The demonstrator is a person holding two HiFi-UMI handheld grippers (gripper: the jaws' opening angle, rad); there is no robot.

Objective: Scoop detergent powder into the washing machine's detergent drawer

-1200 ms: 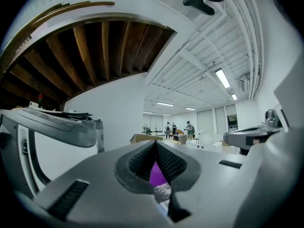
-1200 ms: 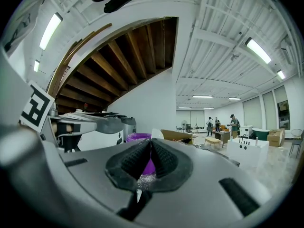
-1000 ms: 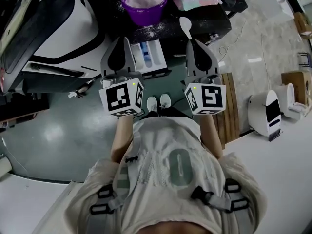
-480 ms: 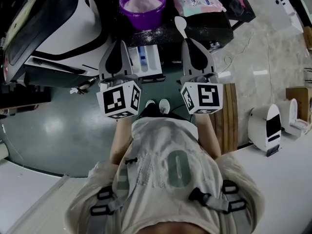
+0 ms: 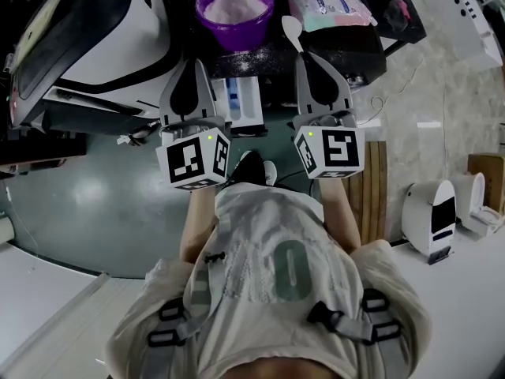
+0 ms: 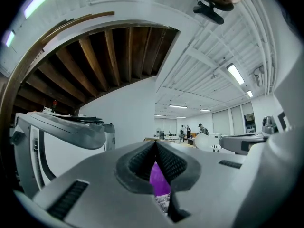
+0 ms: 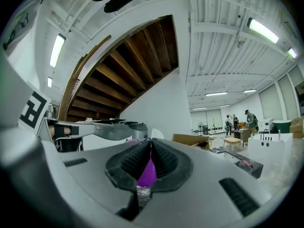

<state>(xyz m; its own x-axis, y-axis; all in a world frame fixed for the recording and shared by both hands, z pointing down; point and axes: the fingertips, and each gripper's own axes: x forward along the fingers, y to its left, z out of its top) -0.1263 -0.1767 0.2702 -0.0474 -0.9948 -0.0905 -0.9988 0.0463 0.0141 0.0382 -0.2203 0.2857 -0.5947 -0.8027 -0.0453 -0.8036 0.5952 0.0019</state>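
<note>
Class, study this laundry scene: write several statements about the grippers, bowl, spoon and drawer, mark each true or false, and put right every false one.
1. The purple bowl holds white powder. True.
2. The left gripper holds the spoon. False: the right gripper is shut on the spoon's handle, and the left gripper's jaws are together with nothing between them.
3. The detergent drawer stands pulled open. True.
4. The spoon's scoop end is dipped into the powder. False: it sits outside the bowl, just to its right in the head view.
5. The pouch lies left of the bowl. False: it lies to the bowl's right.
</note>
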